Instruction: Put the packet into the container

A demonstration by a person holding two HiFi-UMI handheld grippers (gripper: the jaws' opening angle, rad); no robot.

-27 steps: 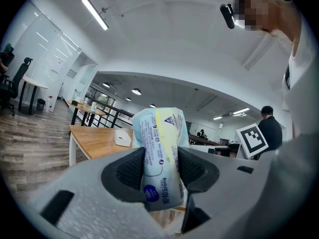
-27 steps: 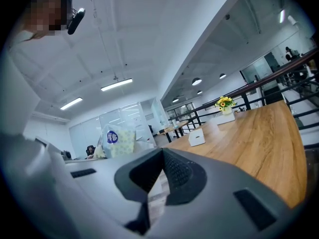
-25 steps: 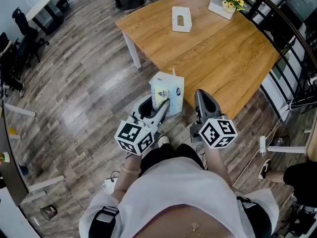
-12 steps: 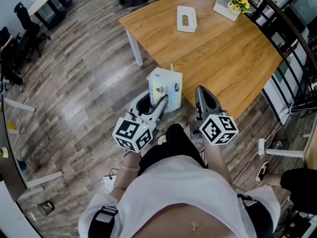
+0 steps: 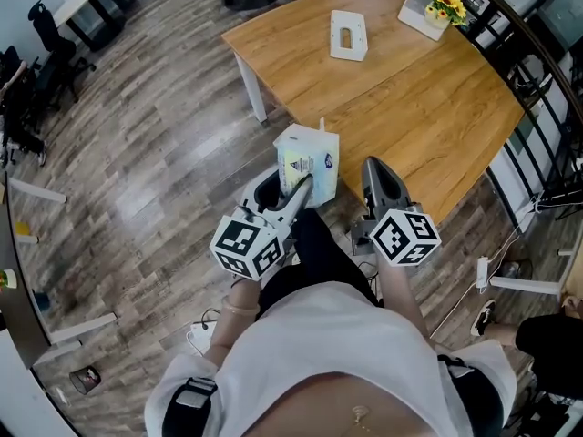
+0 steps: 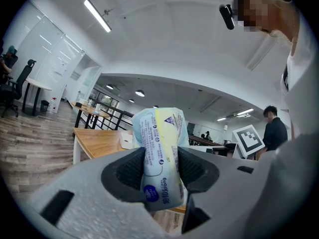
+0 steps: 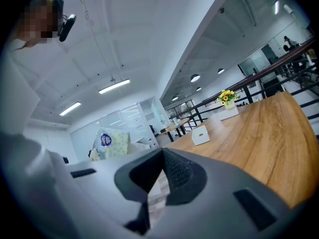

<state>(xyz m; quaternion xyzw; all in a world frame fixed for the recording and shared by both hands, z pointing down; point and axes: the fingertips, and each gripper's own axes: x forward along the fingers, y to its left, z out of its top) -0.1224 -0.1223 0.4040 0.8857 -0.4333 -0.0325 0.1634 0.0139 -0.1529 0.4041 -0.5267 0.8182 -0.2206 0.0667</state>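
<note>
A pale blue and yellow tissue packet (image 5: 310, 160) stands upright between the jaws of my left gripper (image 5: 297, 189), which is shut on its lower half. In the left gripper view the packet (image 6: 159, 133) fills the gap, with both dark pads pressed on its sides. My right gripper (image 5: 373, 169) is held just right of the packet, shut with nothing in it; its tips (image 7: 162, 152) meet. The white container (image 5: 348, 35), a box with an oval slot on top, sits on the far part of the wooden table (image 5: 428, 126) and also shows small in the right gripper view (image 7: 201, 134).
A white planter with yellow flowers (image 5: 437, 5) stands at the table's far right corner. A black railing (image 5: 547, 71) runs along the right. White table legs (image 5: 251, 98) meet the wood-plank floor (image 5: 146, 171). Office chairs (image 5: 36, 53) stand far left.
The person has taken a step: a dark trouser leg has swung forward under the grippers, and the table has shifted slightly in view. The packet stays gripped as before.
</note>
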